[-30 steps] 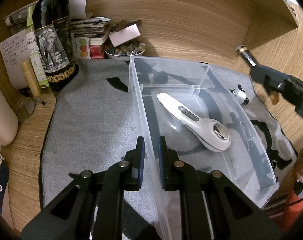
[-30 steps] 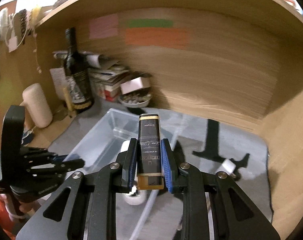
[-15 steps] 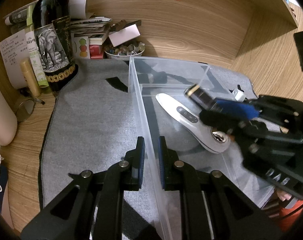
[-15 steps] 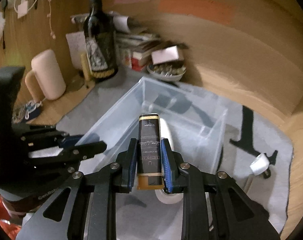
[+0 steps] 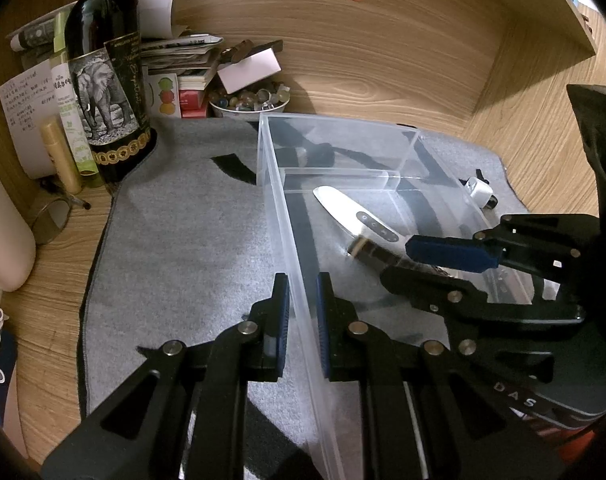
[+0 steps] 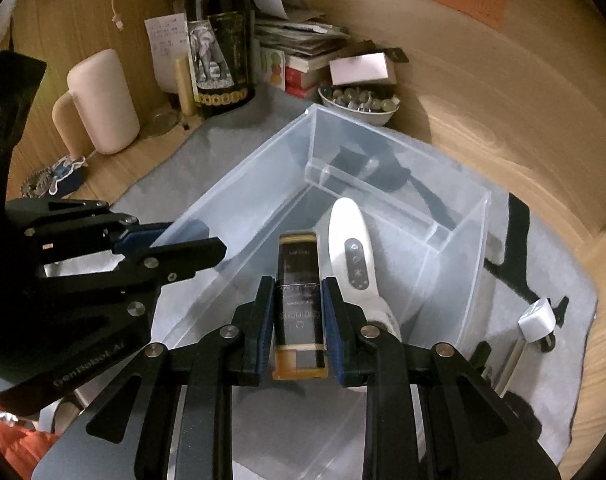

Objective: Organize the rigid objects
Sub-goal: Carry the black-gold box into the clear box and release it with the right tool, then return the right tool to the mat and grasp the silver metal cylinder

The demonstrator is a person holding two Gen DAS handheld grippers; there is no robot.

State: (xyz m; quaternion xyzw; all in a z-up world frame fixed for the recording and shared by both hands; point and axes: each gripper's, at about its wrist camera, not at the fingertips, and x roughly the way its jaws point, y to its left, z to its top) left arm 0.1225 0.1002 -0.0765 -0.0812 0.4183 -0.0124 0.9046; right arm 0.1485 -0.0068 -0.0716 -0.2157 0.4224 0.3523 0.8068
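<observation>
Clear plastic bin [image 5: 287, 216] is pinched at its near wall by the left gripper [image 5: 303, 312]; the right gripper [image 6: 297, 316] clamps a dark bottle [image 6: 299, 280] low inside, beside the white device [image 6: 353, 256]; set it flat before releasing

Dim warm light, fisheye-warped edges, dark vignette

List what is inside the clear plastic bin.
In the clear bin: a white handheld device, and beside it a dark bottle held by the right gripper. The gripper hides the device's lower end.
</observation>
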